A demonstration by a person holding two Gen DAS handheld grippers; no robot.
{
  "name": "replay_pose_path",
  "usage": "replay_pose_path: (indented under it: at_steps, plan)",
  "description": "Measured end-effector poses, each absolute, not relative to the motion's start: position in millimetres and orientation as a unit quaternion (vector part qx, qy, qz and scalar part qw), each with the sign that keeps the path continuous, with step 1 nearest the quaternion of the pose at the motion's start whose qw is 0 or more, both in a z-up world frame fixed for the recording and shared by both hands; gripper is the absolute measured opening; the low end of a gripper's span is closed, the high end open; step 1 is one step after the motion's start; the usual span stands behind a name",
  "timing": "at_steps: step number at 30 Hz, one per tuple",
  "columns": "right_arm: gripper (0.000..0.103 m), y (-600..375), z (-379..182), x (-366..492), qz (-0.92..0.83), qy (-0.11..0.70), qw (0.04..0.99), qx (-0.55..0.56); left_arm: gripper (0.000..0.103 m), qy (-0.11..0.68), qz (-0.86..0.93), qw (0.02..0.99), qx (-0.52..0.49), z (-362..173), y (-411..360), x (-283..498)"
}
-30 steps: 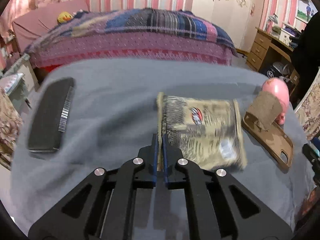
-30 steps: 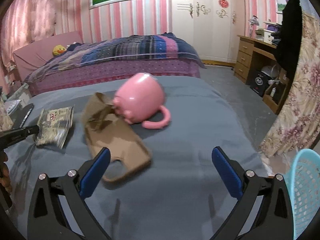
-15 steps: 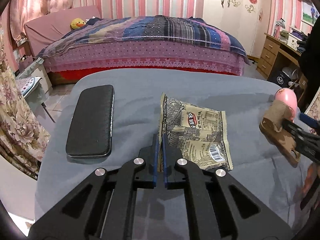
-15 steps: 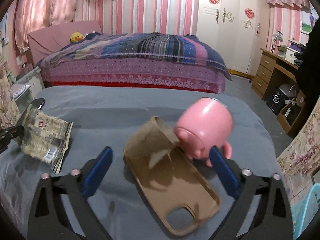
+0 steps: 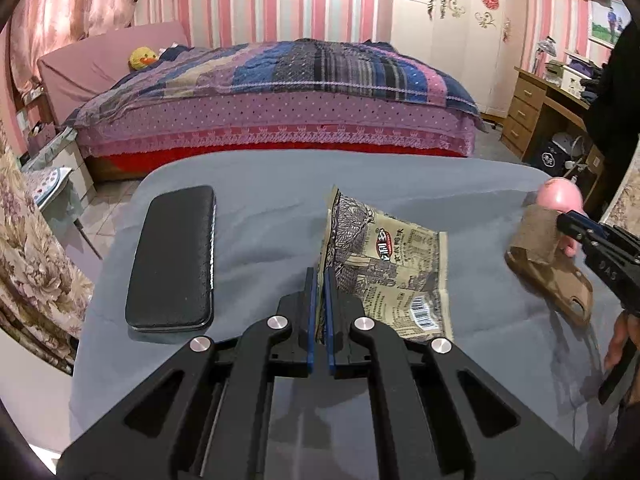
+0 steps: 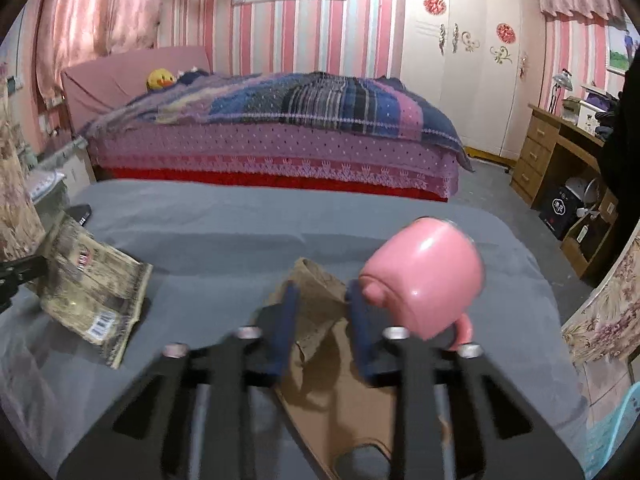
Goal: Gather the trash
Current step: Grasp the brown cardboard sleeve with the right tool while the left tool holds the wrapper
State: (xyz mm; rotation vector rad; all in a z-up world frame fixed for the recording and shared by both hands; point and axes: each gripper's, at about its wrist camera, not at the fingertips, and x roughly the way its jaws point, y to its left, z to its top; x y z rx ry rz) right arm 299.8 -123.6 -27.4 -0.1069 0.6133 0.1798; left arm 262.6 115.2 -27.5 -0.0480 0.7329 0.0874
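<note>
The left gripper (image 5: 319,276) pinches the snack wrapper (image 5: 390,270) above the grey table (image 5: 256,200); the right gripper (image 6: 322,300), just closing, squeezes the crumpled brown paper cup (image 6: 316,296); crowding the pink mug (image 6: 424,276) may knock it away.

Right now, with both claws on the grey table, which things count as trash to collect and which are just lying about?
Trash to collect:
- snack wrapper, pinched in the left claw
- crumpled brown paper cup, right claw closing around it

Just lying about:
- pink mug
- brown phone case
- black case
</note>
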Motion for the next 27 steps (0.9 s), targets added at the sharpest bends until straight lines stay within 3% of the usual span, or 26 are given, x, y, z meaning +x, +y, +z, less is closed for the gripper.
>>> replay_pose_path:
  at_steps: [4, 11, 12, 13, 14, 15, 27]
  plan:
    - [0.007, -136.1, -16.8, 279.6, 0.095, 0.291, 0.95, -0.06, 0.001, 0.352, 0.03, 0.935, -0.019, -20.9, 105.7, 256.9]
    - [0.009, -156.0, -9.3, 268.2, 0.101, 0.322, 0.941, -0.03, 0.001, 0.343, 0.023, 0.939, -0.005, -9.6, 87.8, 245.4]
    - [0.012, -156.5, -10.3, 269.5, 0.102, 0.324, 0.94, -0.028, 0.001, 0.343, 0.022, 0.939, -0.005, -8.6, 87.3, 244.5]
    - [0.033, -155.1, -13.0, 271.6, 0.103, 0.329, 0.938, -0.023, 0.001, 0.341, 0.022, 0.94, -0.004, -7.2, 87.2, 243.1]
    - [0.061, -152.8, -15.0, 272.2, 0.103, 0.33, 0.938, -0.021, 0.001, 0.34, 0.022, 0.94, -0.004, -7.3, 87.6, 242.3]
    - [0.067, -150.6, -17.2, 272.7, 0.101, 0.328, 0.939, -0.021, 0.001, 0.339, 0.021, 0.94, -0.004, -7.3, 89.1, 242.0]
    - [0.067, -125.0, -57.9, 307.0, 0.1, 0.37, 0.923, -0.016, 0.001, 0.35, 0.02, 0.937, -0.011, -14.3, 100.3, 249.3]
